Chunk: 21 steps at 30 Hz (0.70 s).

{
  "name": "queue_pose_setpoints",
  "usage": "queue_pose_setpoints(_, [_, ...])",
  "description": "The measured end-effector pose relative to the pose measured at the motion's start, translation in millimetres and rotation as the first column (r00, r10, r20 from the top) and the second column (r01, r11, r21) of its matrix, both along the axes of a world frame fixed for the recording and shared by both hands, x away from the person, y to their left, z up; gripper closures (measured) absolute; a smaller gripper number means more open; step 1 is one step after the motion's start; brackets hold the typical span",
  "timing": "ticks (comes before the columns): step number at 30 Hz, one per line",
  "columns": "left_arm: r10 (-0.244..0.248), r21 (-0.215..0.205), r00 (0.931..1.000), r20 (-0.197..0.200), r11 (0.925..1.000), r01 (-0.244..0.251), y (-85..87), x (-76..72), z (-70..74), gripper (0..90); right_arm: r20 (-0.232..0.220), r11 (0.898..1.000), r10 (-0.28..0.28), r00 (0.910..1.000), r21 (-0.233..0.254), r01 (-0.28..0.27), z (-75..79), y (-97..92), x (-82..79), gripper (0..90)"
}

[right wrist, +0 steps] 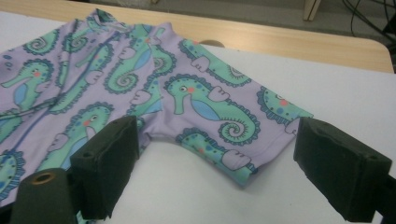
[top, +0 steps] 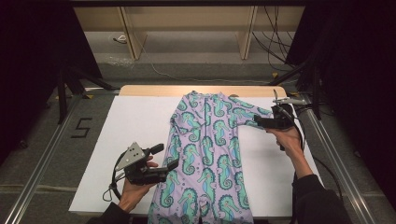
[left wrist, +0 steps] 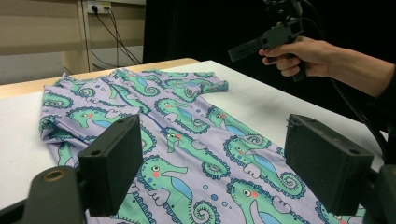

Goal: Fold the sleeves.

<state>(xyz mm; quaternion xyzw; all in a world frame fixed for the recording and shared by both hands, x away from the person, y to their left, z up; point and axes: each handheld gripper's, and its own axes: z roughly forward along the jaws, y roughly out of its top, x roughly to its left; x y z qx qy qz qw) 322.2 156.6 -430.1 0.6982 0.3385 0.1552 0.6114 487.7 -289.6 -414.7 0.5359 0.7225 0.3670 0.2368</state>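
The seahorse-print suit (top: 205, 154) lies flat at the frame's centre. The right gripper (top: 259, 122), jaws apart, hovers at the sleeve (right wrist: 224, 126) — best to bite near the cuff edge. The left gripper (top: 167, 157) waits, jaws wide, nothing clamped — at lower left.

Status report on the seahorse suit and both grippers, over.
Left gripper open, over the suit's left edge. Right gripper open, at the sleeve, nothing gripped. Seahorse suit lies flat on the white table. Nothing in the way.
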Motion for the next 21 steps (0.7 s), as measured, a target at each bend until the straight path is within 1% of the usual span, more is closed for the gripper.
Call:
queue_pose_setpoints(3, [-0.003,0.000,1.0000,0.000,1.0000,0.003,-0.1,0.0,-0.1,19.1,-0.038,1.000,-0.010,0.9992,-0.014,0.010,-5.3,-2.2,10.4,15.8])
queue_pose_setpoints(5, [-0.004,0.000,1.0000,0.000,1.0000,0.004,-0.1,0.1,-0.1,19.1,-0.065,0.999,-0.024,0.9976,-0.041,0.021,-9.3,-3.7,17.4,16.2])
queue_pose_setpoints(7, [-0.002,0.002,1.0000,0.002,1.0000,0.002,0.1,0.1,0.0,19.2,-0.084,0.998,-0.042,0.9956,-0.041,0.038,-13.0,-5.7,24.0,17.4])
queue_pose_setpoints(11, [0.003,0.000,1.0000,0.000,1.0000,-0.003,1.1,0.8,-0.1,19.1,-0.128,0.998,-0.055,0.9902,-0.051,0.049,-19.1,-7.4,35.6,18.5])
queue_pose_setpoints(14, [-0.001,-0.001,1.0000,0.002,1.0000,0.001,0.7,0.4,0.0,19.1,-0.134,0.996,-0.081,0.9876,-0.044,0.076,-20.9,-10.9,43.1,20.1])
queue_pose_setpoints(15, [-0.002,-0.001,1.0000,0.001,1.0000,0.002,0.6,0.5,-0.1,19.1,-0.135,0.995,-0.087,0.9870,-0.049,0.081,-21.6,-12.8,45.7,20.4])
queue_pose_setpoints(16, [-0.002,-0.001,1.0000,0.001,1.0000,0.002,0.4,0.6,-0.1,19.1,-0.142,0.995,-0.098,0.9851,-0.047,0.092,-22.2,-13.4,48.3,20.6])
queue_pose_setpoints(19, [-0.002,-0.003,1.0000,0.004,1.0000,0.002,0.3,0.3,0.0,19.1,-0.161,0.993,-0.113,0.9806,-0.061,0.104,-25.7,-16.2,56.4,21.9])
queue_pose_setpoints(20, [-0.001,-0.003,1.0000,0.005,1.0000,0.001,0.3,0.1,0.2,19.2,-0.161,0.992,-0.117,0.9800,-0.061,0.108,-27.4,-17.5,59.1,22.6])
queue_pose_setpoints(21, [-0.001,-0.004,1.0000,0.006,1.0000,0.001,0.3,0.1,0.2,19.2,-0.173,0.991,-0.123,0.9771,-0.063,0.114,-28.7,-18.3,61.3,23.2])
